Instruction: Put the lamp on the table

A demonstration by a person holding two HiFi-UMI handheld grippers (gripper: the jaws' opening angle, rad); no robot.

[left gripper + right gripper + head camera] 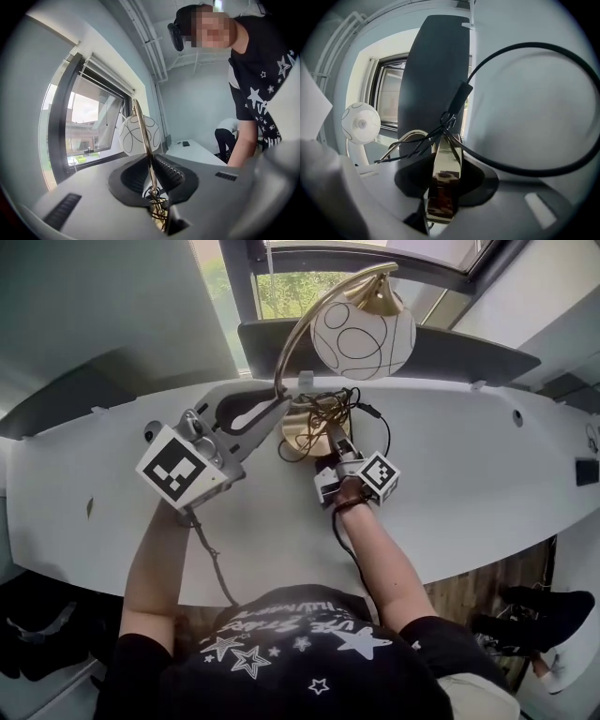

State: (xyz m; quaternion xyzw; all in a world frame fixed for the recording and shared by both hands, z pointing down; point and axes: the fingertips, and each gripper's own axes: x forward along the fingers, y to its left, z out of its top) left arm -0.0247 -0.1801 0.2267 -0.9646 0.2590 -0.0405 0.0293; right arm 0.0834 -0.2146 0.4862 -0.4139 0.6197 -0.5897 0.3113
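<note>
Lamp (302, 432): arm and base polished brass-gold. Globe shade (363, 337), 12 o'clock in the head view: white with thin black looping lines. Cord (525, 47): black. Table (487, 474): plain white. Left gripper (277, 401) and right gripper (330, 439): light grey bodies, black jaw pads. Left marker cube (178, 472), 8 o'clock of the lamp base, and right marker cube (380, 472), 4 o'clock: white faces with black square patterns. T-shirt (300, 652), 6 o'clock: black with white stars and white lettering. Rear panel (469, 352): dark grey.
</note>
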